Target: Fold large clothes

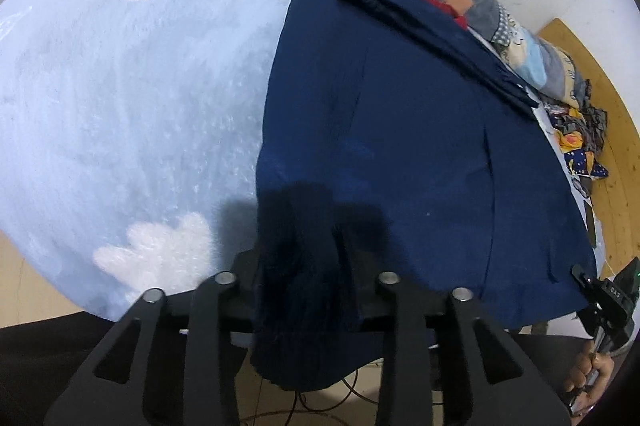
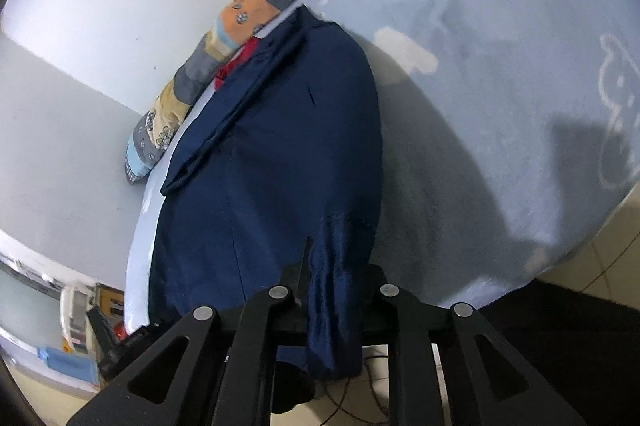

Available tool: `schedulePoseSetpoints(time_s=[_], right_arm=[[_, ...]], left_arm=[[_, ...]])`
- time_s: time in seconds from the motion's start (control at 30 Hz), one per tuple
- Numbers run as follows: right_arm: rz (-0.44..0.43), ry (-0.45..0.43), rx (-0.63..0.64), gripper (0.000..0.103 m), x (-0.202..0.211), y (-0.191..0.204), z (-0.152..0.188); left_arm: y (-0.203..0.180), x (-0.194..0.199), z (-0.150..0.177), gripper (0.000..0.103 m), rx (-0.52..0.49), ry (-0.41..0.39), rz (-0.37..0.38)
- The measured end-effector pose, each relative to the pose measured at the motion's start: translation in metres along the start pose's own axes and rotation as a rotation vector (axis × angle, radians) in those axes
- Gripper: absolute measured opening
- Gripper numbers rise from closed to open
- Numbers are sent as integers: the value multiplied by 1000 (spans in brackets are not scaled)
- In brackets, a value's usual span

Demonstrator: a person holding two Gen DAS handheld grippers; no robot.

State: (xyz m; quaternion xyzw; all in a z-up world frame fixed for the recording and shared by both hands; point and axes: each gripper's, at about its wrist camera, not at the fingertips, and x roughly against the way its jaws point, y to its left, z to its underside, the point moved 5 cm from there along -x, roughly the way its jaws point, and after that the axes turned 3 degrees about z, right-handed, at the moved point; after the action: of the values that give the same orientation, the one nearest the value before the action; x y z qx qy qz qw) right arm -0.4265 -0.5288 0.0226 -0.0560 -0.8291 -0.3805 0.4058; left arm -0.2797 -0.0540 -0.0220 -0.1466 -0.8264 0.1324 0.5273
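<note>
Navy garment [image 1: 400, 146] spread flat on the pale blue bed [image 1: 120, 106] beyond both jaws, near hem bunched in the narrow left gripper [image 1: 308, 266] and right gripper [image 2: 332, 278]; folding apparently barely begun.

The left gripper [image 1: 308, 226] is matte black: angular linkage arms with triangular cut-outs and round silver pivot pins. The right gripper [image 2: 332, 266] has the same build. At the left view's lower right edge, a hand [image 1: 588, 374] grips a black handle with white lettering.
</note>
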Motion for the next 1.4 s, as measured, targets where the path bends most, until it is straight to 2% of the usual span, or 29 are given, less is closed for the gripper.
schedulePoseSetpoints(time_s=[0.03,0.07,0.1,0.17,0.2,0.23,0.27,0.3,0.33,0.37,0.4,0.57,0.77,0.83,0.87,0.97,1.07,1.23,1.4], right_arm=[[4,11,-11,26,-4,-3,1],[6,23,-21,32,-9,-5,2],[11,34,-31,39,-14,-7,3],[20,46,-35,41,-21,-8,7],[26,59,-26,39,-26,-7,9],[31,53,-16,33,-28,-6,10],[36,45,2,11,-29,-3,11],[46,46,31,9,-30,1,12],[51,38,44,9,-29,3,13],[54,29,53,8,-28,5,13],[52,22,54,8,-27,5,14],[8,11,31,8,-25,3,14],[-12,3,0,8,-25,-4,15],[-26,7,-15,9,-26,-6,15],[-28,7,-18,9,-26,-6,15],[-38,1,-6,8,-25,-3,16],[-82,-27,19,8,-17,5,14],[-244,-92,21,8,7,21,6],[-305,-137,75,8,25,48,-9]], left_arm=[[-1,-4,0,46,7,12,5],[0,-7,2,55,12,21,12],[-3,-10,4,60,8,24,14],[-8,-11,7,61,-23,8,-18],[-13,-12,9,62,-51,1,-41],[-17,-14,10,62,-72,0,-50],[-20,-15,11,63,-101,0,-65],[-23,-15,12,62,-127,-5,-87],[-24,-16,11,53,-130,-7,-86],[-26,-15,11,42,-136,-6,-81],[-26,-13,10,20,-143,-15,-84],[-27,-6,7,19,-149,-34,-58],[-9,-11,7,21,-22,18,44],[-7,-16,9,40,14,43,65],[-8,-16,10,40,22,47,81],[-15,-9,10,20,-20,15,53],[-22,6,3,18,-39,-46,58],[-38,39,-15,18,-39,-146,108],[-59,75,-50,18,-46,-256,150]])
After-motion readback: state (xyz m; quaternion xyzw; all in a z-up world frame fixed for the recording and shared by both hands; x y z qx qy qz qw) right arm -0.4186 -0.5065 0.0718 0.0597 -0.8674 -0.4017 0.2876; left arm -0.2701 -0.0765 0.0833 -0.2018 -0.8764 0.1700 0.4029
